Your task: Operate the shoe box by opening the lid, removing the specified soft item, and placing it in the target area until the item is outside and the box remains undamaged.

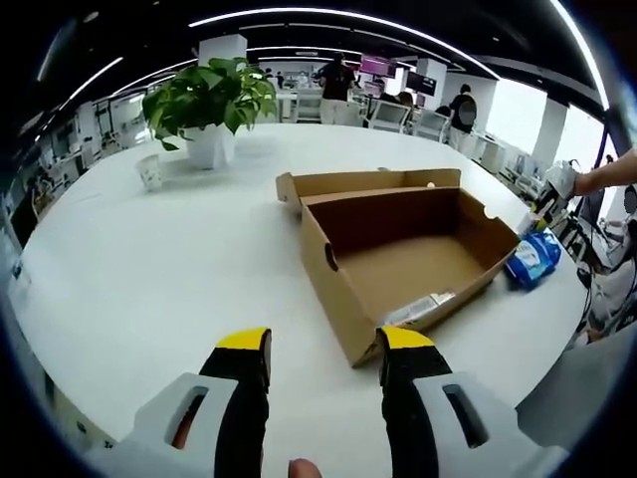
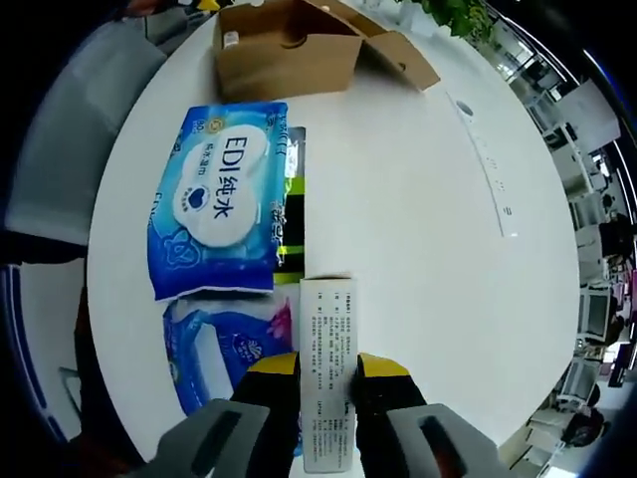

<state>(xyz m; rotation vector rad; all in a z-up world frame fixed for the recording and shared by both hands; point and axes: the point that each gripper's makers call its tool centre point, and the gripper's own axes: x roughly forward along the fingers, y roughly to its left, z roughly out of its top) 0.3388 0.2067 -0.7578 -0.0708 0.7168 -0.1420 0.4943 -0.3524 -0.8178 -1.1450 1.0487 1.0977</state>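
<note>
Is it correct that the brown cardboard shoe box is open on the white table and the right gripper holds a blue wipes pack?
Not quite. In the right gripper view, the right gripper holds a slim white printed carton, not a blue pack.

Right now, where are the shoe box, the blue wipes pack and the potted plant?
shoe box (image 1: 398, 261): left gripper view, inner floor.
blue wipes pack (image 2: 214, 204): right gripper view, white label.
potted plant (image 1: 210, 144): left gripper view, white pot.
</note>
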